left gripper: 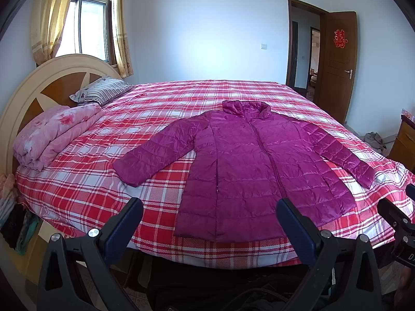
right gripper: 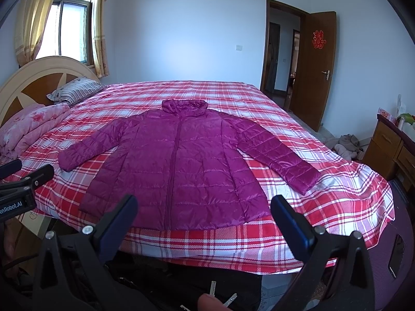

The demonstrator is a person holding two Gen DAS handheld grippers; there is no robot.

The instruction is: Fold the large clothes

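Light source: daylight through the window [left gripper: 89,26] at the far left, behind thin curtains [left gripper: 120,26]; the panes are washed out to white.
Brightness: room evenly bright; the back wall [left gripper: 207,39] carries a soft bluish glow at its middle.
Glare: the jacket [left gripper: 249,165] shines in patches across its quilted front.
Shadows: faint on the bed [left gripper: 90,189]; deep dark under its near edge.
Distortion: strong fisheye bend, the door [right gripper: 317,67] leans and the bed bulges; black corners ring both views.
Focus: mid-room sharp; the tongs [right gripper: 205,215] up close look slightly soft.
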